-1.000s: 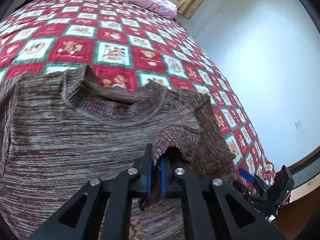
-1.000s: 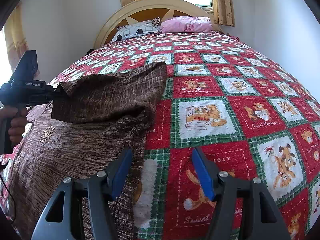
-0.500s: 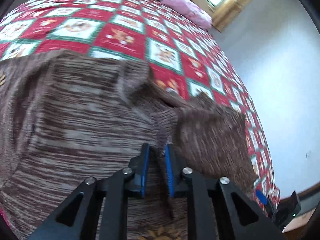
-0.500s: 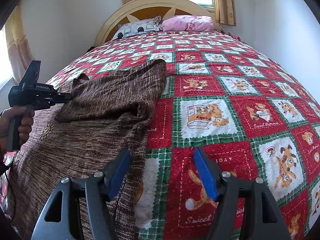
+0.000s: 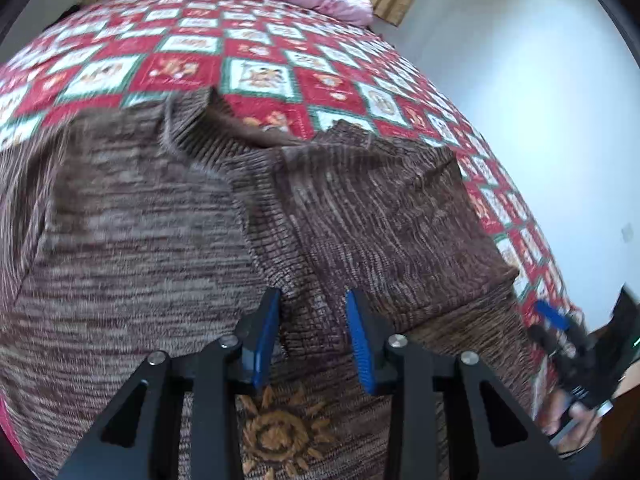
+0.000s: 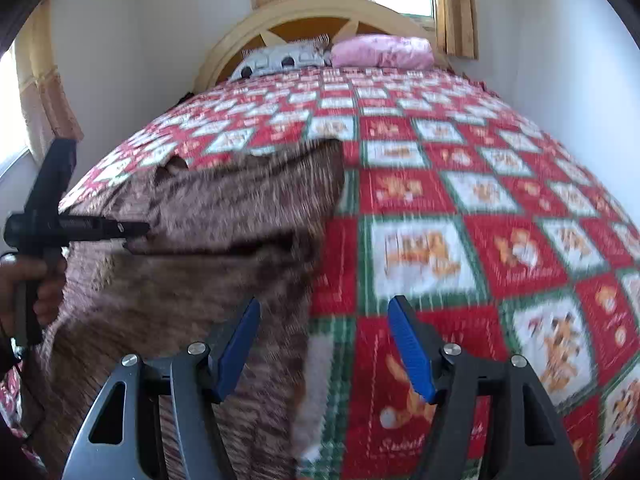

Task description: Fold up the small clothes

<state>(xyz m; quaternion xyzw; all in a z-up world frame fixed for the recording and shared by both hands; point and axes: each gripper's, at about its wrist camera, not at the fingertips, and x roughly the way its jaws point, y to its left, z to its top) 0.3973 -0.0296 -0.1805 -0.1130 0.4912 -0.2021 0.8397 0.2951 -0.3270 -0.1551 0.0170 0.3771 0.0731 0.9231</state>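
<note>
A brown knit sweater [image 5: 140, 220] lies spread on the bed, a sun motif [image 5: 280, 436] stitched on its front. One sleeve [image 5: 380, 220] is folded across the body. My left gripper [image 5: 312, 320] hovers just over that sleeve's end, its jaws opening; the knit lies under the gap and the pads do not press on it. In the right wrist view the sweater [image 6: 192, 264] fills the left side. My right gripper [image 6: 324, 340] stands open above its right edge, holding nothing. The left gripper [image 6: 132, 230] shows there from the side, held by a hand [image 6: 36, 288].
A red, white and green patchwork quilt [image 6: 480, 200] covers the bed. A pink pillow [image 6: 380, 52] and a grey patterned pillow [image 6: 280, 58] lie by the wooden headboard [image 6: 320, 12]. A white wall [image 5: 520, 80] runs along the bed's right side.
My left gripper, earlier shut on the sleeve's cuff, has lowered the sleeve onto the sweater's body and spread its jaws off it. The right gripper has stayed in place, open.
</note>
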